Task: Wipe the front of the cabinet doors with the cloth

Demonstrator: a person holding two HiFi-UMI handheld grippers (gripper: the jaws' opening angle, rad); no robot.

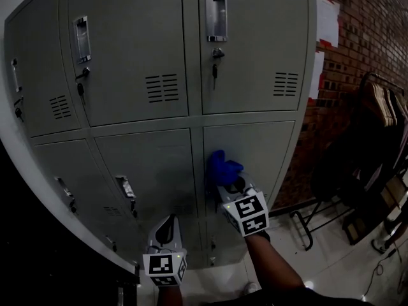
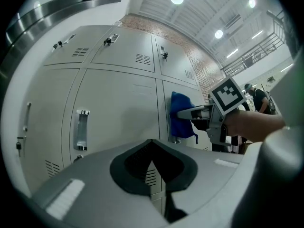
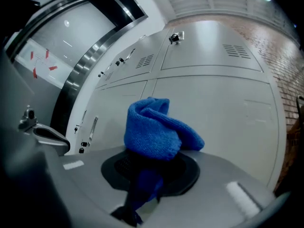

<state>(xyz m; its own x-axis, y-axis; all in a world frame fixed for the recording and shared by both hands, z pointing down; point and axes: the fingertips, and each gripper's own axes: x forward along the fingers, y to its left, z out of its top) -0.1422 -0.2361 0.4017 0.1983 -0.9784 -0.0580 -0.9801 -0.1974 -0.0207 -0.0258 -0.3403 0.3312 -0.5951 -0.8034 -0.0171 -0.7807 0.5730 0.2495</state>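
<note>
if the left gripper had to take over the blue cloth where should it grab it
Probably the bunched fold of the blue cloth sticking out past the right gripper, coming from the left; the rest is pinched between those shut jaws.

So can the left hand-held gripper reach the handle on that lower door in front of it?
Probably yes. Nothing stands between the left hand-held gripper and the handle; the right hand-held gripper, shut on the blue cloth, is over at the neighbouring door.
</note>
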